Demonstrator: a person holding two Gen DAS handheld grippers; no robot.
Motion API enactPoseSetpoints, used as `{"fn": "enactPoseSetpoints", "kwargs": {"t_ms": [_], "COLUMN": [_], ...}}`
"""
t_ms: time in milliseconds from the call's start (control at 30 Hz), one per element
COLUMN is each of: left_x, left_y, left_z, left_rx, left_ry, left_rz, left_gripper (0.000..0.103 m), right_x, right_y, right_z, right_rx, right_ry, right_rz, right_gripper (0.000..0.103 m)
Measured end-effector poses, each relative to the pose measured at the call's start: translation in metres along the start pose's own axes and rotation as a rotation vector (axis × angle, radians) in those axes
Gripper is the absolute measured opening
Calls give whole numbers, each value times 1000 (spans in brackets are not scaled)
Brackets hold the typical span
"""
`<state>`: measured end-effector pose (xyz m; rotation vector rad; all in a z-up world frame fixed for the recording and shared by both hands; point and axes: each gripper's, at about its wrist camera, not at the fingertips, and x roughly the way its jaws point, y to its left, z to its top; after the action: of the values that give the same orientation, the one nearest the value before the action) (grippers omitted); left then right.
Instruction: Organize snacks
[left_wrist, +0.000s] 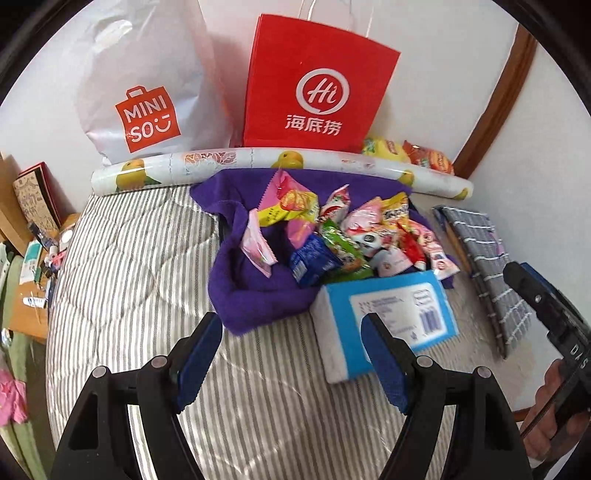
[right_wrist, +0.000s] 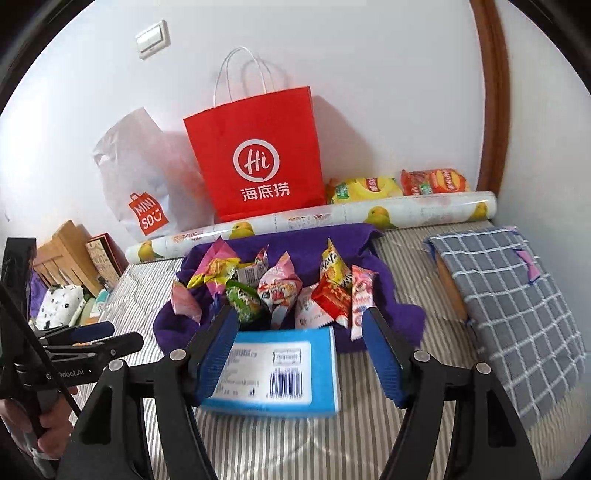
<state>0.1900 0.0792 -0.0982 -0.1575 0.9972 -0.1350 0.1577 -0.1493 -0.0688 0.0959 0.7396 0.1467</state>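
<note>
Blue tissue pack (right_wrist: 280, 369) before bright crinkled snack packets (right_wrist: 295, 291) on purple cloth (right_wrist: 388, 295).

Bright, even daylight; soft shadows, fisheye-curved edges, slight blur throughout.

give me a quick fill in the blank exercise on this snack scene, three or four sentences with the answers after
1. The small snack packets lie heaped on a cloth whose colour is ____.
2. The box lying in front of the heap is mostly ____ in colour.
3. The paper bag standing against the wall is ____ in colour.
4. Between the bags and the cloth lies a long roll printed with yellow ____.

Missing words: purple; blue; red; fruit
</note>
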Motion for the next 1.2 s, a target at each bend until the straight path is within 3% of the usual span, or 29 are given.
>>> {"fn": "enactPoseSetpoints", "kwargs": {"t_ms": [233,367,600,667,833,1200], "left_x": [-37,-58,-83,-88,-96,-114], "left_y": [-18,-29,-50,-56,-69,-81], "left_z": [-23,-38,-60,-65,-76,-90], "left_rx": [15,32,55,66,86,80], "left_ry": [-53,-92,-144,-162,-196,-239], "left_rz": [-21,-18,8,24,72,103], "left_gripper": [76,80,85,88,91,92], "right_x": [-45,-71,-106,-114,-126,-134], "right_y": [8,10,6,2,-3,-7], "right_z": [-18,-31,-50,-55,-65,-75], "right_rx": [-2,-6,-3,7,6,8], "right_ry": [-34,-55,-61,-65,-89,-77], "right_rz": [-1,17,-32,-47,-95,-120], "right_gripper": [70,78,79,87,95,103]}}
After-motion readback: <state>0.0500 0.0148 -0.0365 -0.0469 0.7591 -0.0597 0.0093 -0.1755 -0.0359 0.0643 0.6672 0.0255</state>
